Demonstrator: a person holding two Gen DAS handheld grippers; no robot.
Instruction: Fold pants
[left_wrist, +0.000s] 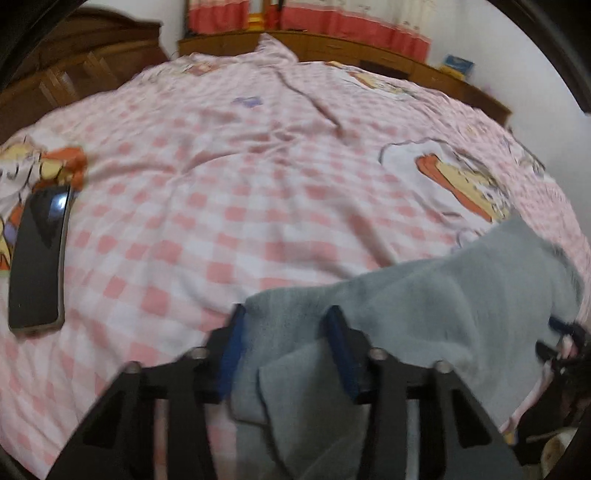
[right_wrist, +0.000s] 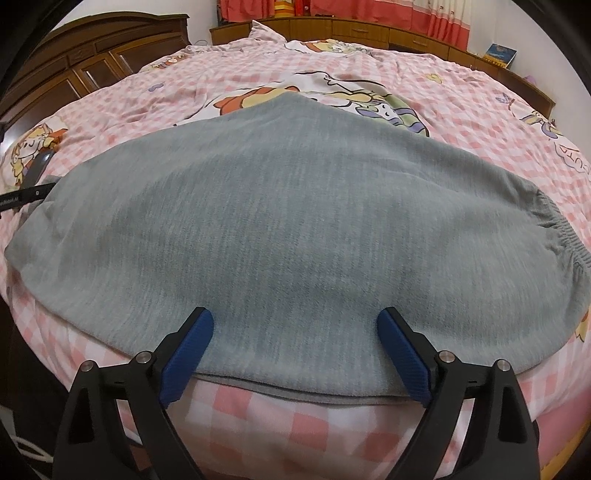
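Since soft and limp, gray sweatpants (right_wrist: 280, 221) on near edge of bed (right_wrist: 461, 96): grab hems. Left tool (left_wrist: 286, 321) straddling bunched end, clamp unclear; right tool (right_wrist: 295, 325) apart over cloth.

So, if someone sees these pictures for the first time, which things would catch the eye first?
First the grey pants, spread wide over the near edge of the pink checked bedspread, with the right hand-held gripper open just above their near hem. Next, in the left wrist view, the left hand-held gripper has a bunched end of the grey cloth between its blue pads. A dark phone lies at the far left.
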